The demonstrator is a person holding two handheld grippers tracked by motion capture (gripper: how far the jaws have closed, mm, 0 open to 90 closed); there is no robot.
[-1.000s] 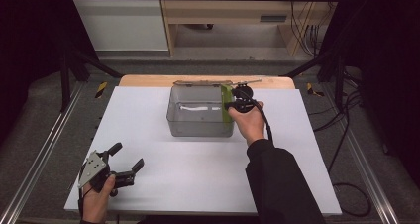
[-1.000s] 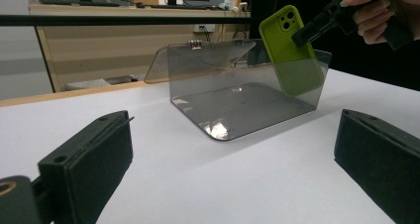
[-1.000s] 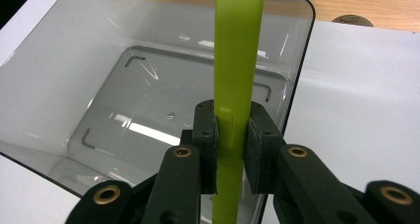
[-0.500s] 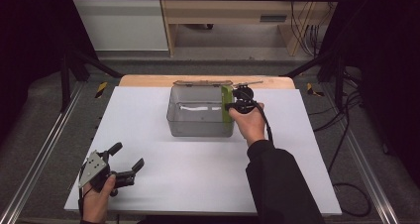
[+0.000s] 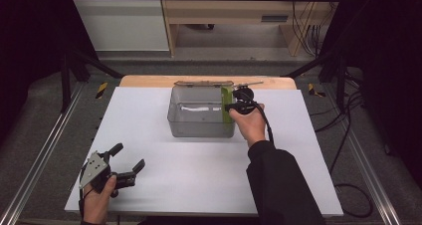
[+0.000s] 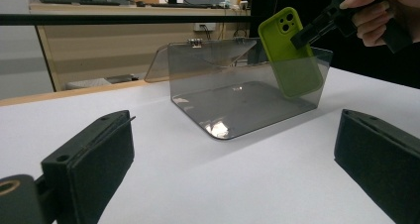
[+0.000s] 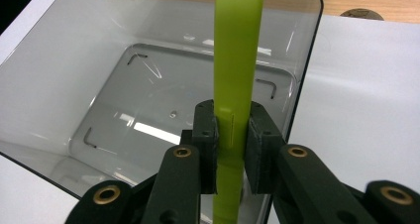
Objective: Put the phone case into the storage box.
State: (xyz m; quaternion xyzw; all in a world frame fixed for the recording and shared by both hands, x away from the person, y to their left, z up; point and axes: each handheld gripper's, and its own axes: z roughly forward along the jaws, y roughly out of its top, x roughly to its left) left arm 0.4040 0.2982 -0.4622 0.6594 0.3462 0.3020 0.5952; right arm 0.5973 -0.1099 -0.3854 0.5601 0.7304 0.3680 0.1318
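White table — one clear box, one green phone, two claws.

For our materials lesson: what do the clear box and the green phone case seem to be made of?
Box: likely hard, smoky clear plastic; see-through walls, glossy reflections. Phone case: probably matte silicone or soft plastic; even lime colour, no shine. It is clamped in the right gripper.

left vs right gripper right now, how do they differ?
The left gripper is open with nothing between its jaws; the right gripper is shut on the green phone. The left gripper sits low by the near edge of the white table; the right gripper is raised over the clear box, lowering the phone into it. Both are hand-held, with black jaws.
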